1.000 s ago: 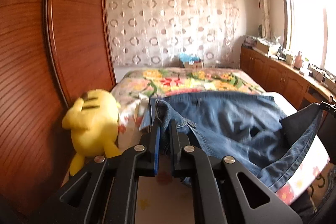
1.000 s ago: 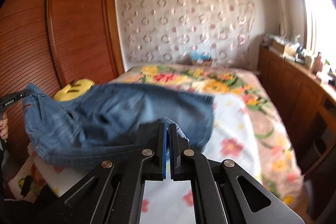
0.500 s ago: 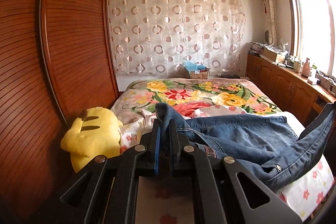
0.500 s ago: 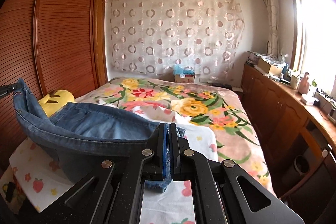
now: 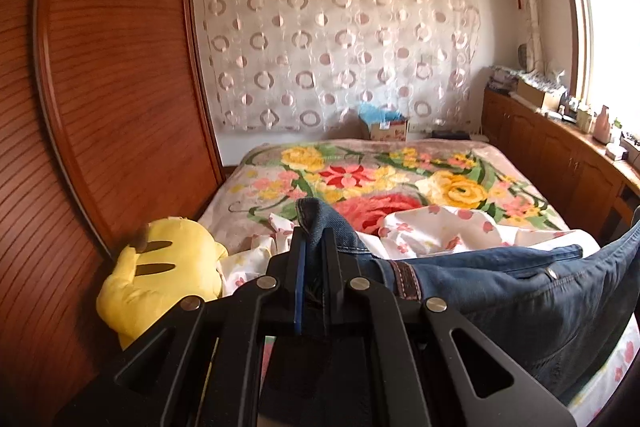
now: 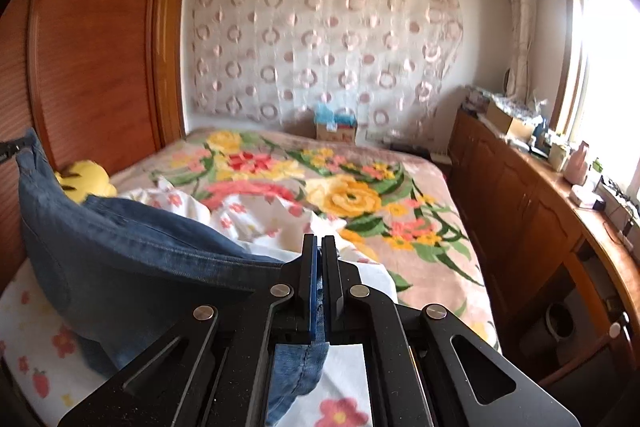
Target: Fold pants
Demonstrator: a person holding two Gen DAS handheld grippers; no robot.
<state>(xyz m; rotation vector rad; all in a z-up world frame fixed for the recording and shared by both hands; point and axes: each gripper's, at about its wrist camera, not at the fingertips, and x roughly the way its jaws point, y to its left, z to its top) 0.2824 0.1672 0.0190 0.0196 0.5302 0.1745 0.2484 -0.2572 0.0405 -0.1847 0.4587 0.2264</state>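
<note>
Both grippers pinching jeans [image 5: 500, 283] waistband: left gripper [image 5: 314, 247], right gripper [image 6: 319, 255]. Denim hangs over the bed [image 6: 420, 227]; keep tension even and corners level when laying flat

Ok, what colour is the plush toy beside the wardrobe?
Yellow with dark stripes; the plush toy shows best in the left wrist view.
</note>
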